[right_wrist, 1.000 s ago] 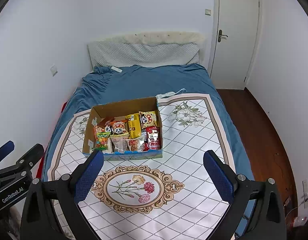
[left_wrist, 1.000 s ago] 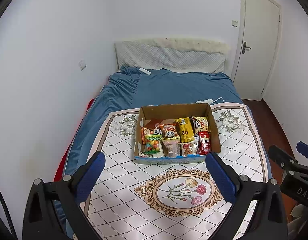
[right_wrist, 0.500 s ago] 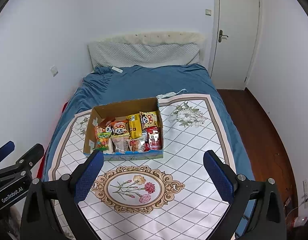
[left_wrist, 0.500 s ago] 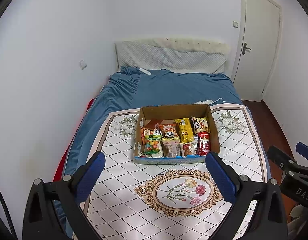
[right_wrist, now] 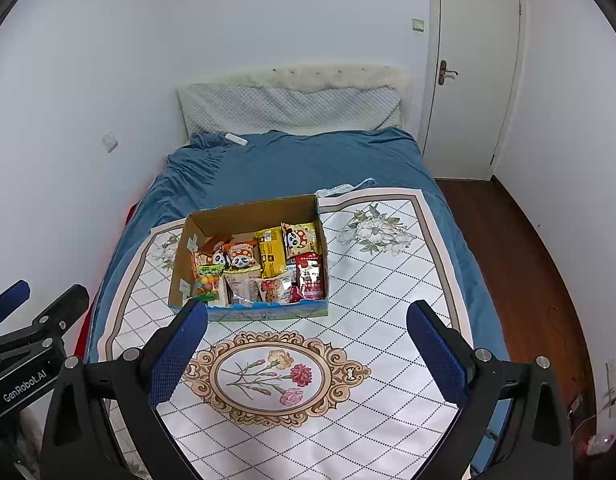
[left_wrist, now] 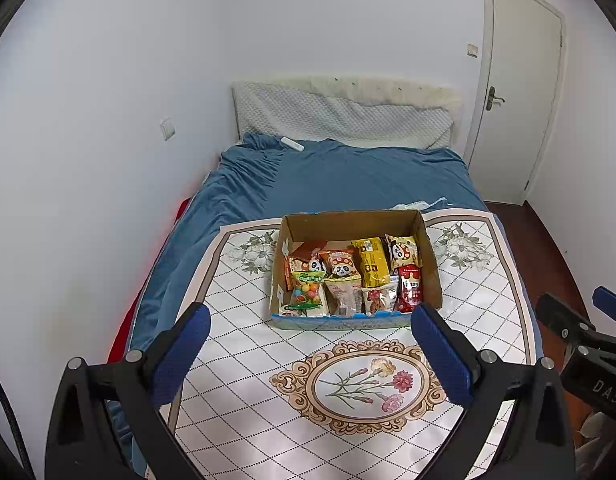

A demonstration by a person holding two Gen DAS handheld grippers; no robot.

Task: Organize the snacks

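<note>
On the bed (left_wrist: 347, 176), a patterned mat (left_wrist: 244, 320) covers the near half, and a cardboard box (left_wrist: 347, 222) sits toward the mat's far edge, about midway across.

Left to right in the box: candy bag (left_wrist: 306, 292) at the near left corner with two panda packets (left_wrist: 339, 262) behind it; clear-wrapped pastry and cookie packs near centre; yellow packet (left_wrist: 371, 260) standing long-ways; third panda packet at the far right; red packet (left_wrist: 411, 287) against the right wall. All snacks lie inside, packed in rough rows. No packet shows on the mat.

Left gripper (left_wrist: 308, 354): spread wide, nothing between the pads, hovering over the mat's near edge. Right gripper (right_wrist: 306, 354): same, wide and empty.

Step in hand: unclear. This fits snacks already sorted into the box, or a full box waiting to be sorted out. No move can be called from this alone.

View differences: right wrist view shows bare wood floor (right_wrist: 527, 240) past the mat's right edge and the left gripper's body at far left. Left wrist view shows the red strip along the bed's left side and the right gripper at far right.
</note>
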